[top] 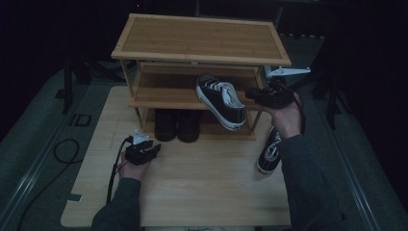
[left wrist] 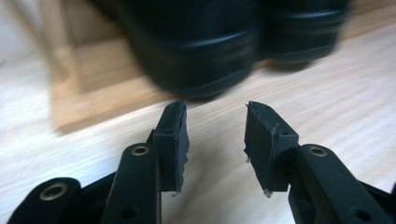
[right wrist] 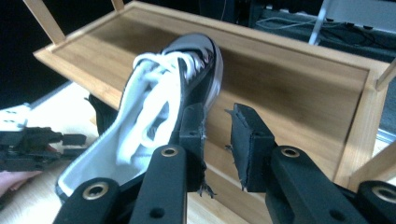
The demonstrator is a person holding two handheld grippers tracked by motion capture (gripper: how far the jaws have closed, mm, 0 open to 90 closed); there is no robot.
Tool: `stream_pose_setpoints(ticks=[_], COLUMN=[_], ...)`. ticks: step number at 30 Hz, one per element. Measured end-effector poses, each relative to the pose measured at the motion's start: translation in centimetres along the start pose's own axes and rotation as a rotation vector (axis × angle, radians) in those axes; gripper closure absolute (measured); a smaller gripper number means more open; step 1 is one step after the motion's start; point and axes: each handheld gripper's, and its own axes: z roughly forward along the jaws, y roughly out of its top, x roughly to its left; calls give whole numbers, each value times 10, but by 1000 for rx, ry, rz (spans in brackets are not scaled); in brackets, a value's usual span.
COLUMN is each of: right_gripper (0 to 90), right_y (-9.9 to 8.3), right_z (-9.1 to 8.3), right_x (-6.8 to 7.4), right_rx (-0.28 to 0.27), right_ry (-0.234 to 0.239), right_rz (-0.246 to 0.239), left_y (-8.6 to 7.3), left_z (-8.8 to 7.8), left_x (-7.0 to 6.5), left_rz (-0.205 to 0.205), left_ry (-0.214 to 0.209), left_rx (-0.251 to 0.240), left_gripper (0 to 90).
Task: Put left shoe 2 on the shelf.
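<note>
Sneaker [top: 221, 100] beside right claw [top: 251, 94]

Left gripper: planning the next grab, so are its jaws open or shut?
Open: the left gripper has only bare table between its pads, nothing gripped.

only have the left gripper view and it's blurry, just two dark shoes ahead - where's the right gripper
Observer: The right gripper is up at the rack's middle shelf, beside a black-and-white sneaker.
Operator: is it gripping that sneaker
Observer: In the right gripper view its jaws stand apart with only shelf wood between them. The sneaker sits just outside one jaw.
Operator: any more shoes out
Observer: A matching second sneaker lies on the table by the right forearm.
</note>
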Motion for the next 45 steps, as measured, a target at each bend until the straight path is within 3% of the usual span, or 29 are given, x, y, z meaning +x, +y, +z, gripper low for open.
stream_pose_setpoints(ticks=[1,2,4,13,15,21,26,32,38,42,45], right_gripper=[748,747,744,733,735,731,721,720,765,865,899], right_y=[0,-1,-5,-14,-18,-23,-29,-39,-48,-53,-59], right_z=[0,0,1,1,1,2,4,6,8,8,6], right_x=[0,0,-2,-9,-10,-11,-9,-10,-7,-2,4], right_rx=[0,8,29,73,85,116,155,183,202,214,212], right_ry=[0,-1,-8,-17,-17,-11,-4,7,19,27,35], right_rz=[0,-7,-15,-20,-24,-35,-59,-68,-83,-106,-124], left_y=[0,4,8,27,33,47,57,66,72,72,71], left_z=[0,-3,-4,-2,3,21,40,64,89,103,114], left_x=[0,-10,-19,-46,-60,-90,-109,-122,-130,-134,-137], left_rz=[0,32,49,44,82,141,179,164,132,161,152], left_ry=[0,-4,-11,-86,-105,-153,-160,-131,-80,-36,-16], left_rx=[0,-12,-36,-34,-20,-1,11,10,-10,5,18], left_gripper=[592,592,581,576,594,662,764,896,900,900,900])
